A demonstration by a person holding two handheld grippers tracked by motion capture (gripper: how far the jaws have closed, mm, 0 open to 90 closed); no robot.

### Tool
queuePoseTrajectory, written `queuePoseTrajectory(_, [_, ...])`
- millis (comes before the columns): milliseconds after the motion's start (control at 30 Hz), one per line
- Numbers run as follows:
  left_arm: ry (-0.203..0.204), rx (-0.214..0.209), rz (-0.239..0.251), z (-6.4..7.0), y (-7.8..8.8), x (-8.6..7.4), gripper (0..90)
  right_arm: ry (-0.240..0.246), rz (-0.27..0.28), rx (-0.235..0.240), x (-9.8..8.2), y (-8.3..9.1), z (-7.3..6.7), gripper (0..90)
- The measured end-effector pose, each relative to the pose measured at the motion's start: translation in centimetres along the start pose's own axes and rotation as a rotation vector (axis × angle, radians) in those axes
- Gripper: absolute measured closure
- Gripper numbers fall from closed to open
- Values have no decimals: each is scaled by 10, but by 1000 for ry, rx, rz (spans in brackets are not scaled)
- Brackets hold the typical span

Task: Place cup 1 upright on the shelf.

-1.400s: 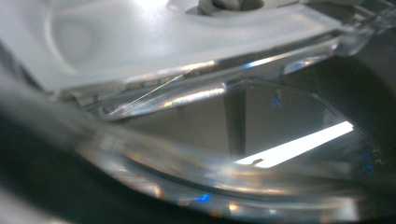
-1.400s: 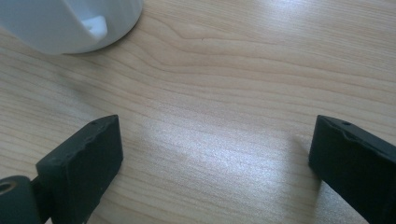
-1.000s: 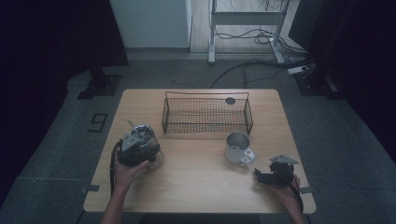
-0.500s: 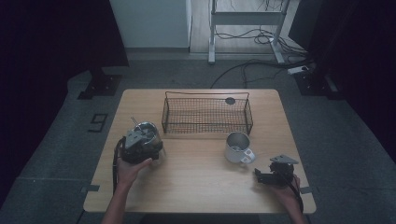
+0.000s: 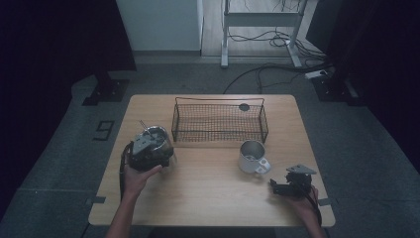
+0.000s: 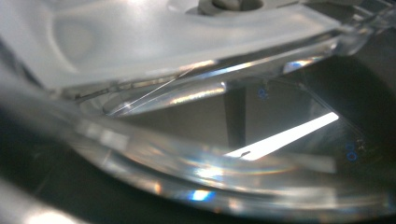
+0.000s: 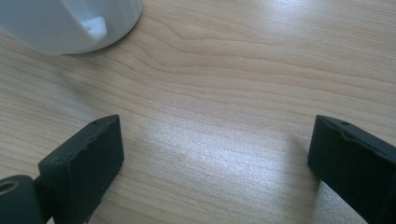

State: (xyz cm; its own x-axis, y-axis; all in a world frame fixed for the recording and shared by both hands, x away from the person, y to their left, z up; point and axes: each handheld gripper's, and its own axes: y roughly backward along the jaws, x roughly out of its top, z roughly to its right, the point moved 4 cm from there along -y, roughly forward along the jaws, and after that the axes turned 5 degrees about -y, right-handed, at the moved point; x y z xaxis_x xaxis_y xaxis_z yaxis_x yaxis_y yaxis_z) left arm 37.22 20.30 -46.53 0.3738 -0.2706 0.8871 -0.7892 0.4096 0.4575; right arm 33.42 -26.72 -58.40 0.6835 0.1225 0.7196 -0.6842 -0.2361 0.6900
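My left gripper (image 5: 152,144) is at the table's left, wrapped around a clear glass container (image 5: 157,135) with a whitish lid. In the left gripper view the lid (image 6: 177,42) and the glass wall (image 6: 210,177) sit tilted and very close, hiding the jaws. The container travels with the hand, so the grip reads as shut on it. A white mug (image 5: 251,156) stands right of centre. My right gripper (image 5: 276,187) rests low at the front right, jaws wide apart over bare wood (image 7: 215,154), with the mug (image 7: 70,23) just ahead of it.
A black wire basket (image 5: 219,121) stands at the back middle of the wooden table (image 5: 208,203), with a small dark round thing (image 5: 244,106) at its far right corner. Floor cables and a stand lie beyond the table.
The left hand and the clear container have shifted a little toward the back, closer to the basket. The right gripper has stayed where it was.
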Motion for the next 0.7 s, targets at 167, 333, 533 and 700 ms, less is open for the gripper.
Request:
queuePoseTrajectory(167, [-6, 0, -1, 0, 1, 5, 42, 0, 0, 0, 0, 0, 0, 32])
queuePoseTrajectory(333, [-10, -1, 0, 1, 2, 11, 42, 0, 0, 0, 0, 0, 0, 32])
queuePoseTrajectory(533, [-13, -2, 6, 1, 3, 17, 42, 0, 0, 0, 0, 0, 0, 32])
queuePoseTrajectory(700, [-15, -2, 6, 1, 2, 21, 42, 0, 0, 0, 0, 0, 0, 32])
